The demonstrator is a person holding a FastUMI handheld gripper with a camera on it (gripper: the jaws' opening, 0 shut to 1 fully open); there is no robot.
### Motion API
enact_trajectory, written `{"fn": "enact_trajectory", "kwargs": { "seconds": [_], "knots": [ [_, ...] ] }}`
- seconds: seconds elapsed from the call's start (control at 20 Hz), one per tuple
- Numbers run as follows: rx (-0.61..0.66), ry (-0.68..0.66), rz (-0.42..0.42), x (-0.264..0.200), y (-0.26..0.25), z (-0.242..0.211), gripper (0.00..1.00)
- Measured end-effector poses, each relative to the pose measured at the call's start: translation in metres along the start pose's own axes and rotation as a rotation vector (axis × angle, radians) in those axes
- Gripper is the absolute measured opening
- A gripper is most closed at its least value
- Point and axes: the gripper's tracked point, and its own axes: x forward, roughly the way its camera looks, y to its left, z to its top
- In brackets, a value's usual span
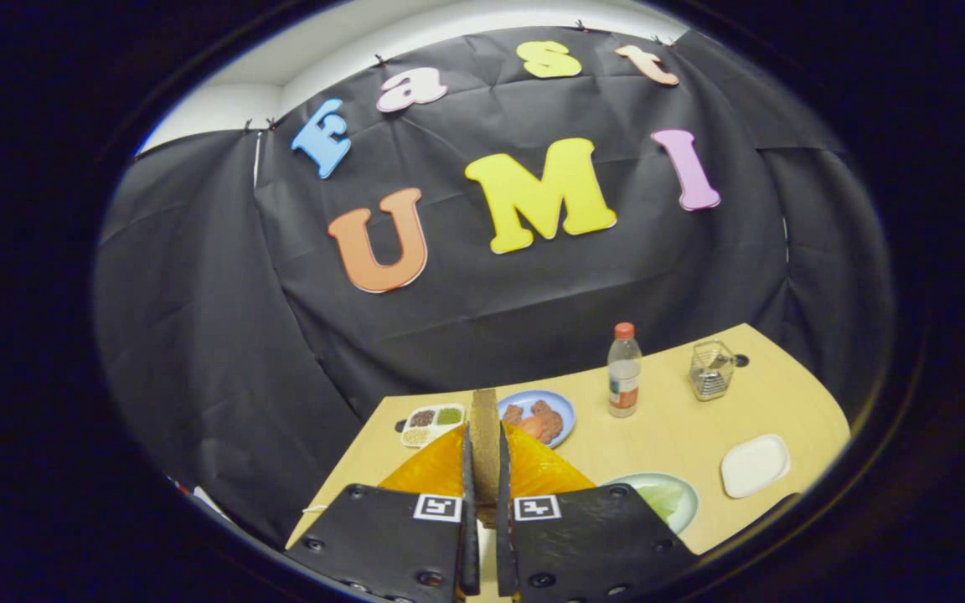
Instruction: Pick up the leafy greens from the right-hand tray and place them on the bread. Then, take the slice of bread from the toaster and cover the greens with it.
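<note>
holding a slice of bread upright on edge, our gripper was clamped on its flat faces. we judged it light, stiff, crumbly, best pinched gently.

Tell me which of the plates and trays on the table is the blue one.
The blue plate holding reddish-brown food, just beyond the bread slice that the hand-held gripper clamps. The white tray and pale green plate lie to the right.
</note>
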Motion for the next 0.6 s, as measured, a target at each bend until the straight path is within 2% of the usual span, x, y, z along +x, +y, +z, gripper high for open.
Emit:
{"fn": "enact_trajectory", "kwargs": {
  "seconds": [0.1,0.3,0.6],
  "knots": [
    [-0.023,-0.001,-0.042,-0.001,-0.033,-0.007,0.08],
    [-0.017,0.087,-0.097,0.019,-0.082,-0.058,0.08],
    [0.018,0.192,-0.070,0.044,-0.096,-0.126,0.08]
  ]
}}
